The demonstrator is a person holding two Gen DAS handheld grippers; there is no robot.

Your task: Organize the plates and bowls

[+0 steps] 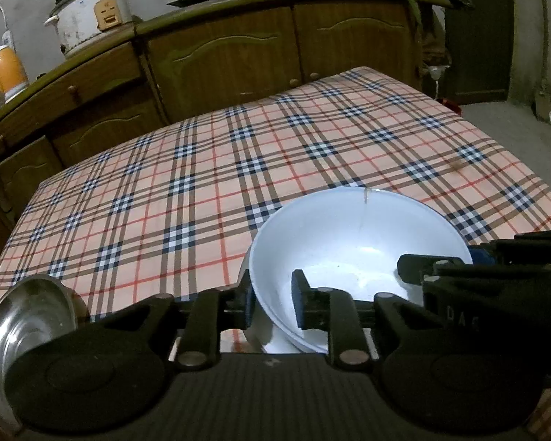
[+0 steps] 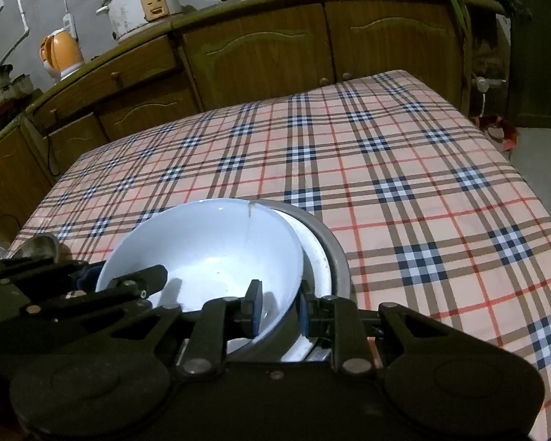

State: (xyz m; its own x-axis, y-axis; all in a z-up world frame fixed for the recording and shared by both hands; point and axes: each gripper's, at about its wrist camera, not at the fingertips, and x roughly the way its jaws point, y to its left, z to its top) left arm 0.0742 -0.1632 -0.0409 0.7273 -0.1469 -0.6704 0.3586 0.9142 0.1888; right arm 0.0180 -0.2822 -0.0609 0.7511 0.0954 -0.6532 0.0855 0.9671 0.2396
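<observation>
While both tools sit at the near edge of the worktop (image 1: 312,139), which is covered in a plaid cloth, a white bowl (image 1: 349,242) rests between them, nested in a stack of a white plate (image 2: 317,253) and a grey-rimmed dish (image 2: 334,246) beneath it. Left tool (image 1: 273,303): its jaws straddle the bowl's left wall, one pad outside and one inside, with a visible gap at the inner pad, so the grip reads as let go (no earlier frame to compare). Right tool (image 2: 278,307): jaws straddle the bowl's right wall, pads close against it on both sides, clamped on the rim. Each tool also shows at the edge of the other's view, across the bowl. A steel bowl (image 1: 25,316) lies tilted at the near left, apart from the stack. Beyond the worktop stands a wooden cabinet (image 1: 238,55) carrying a rice cooker (image 1: 92,14) and an orange kettle (image 1: 5,73).
</observation>
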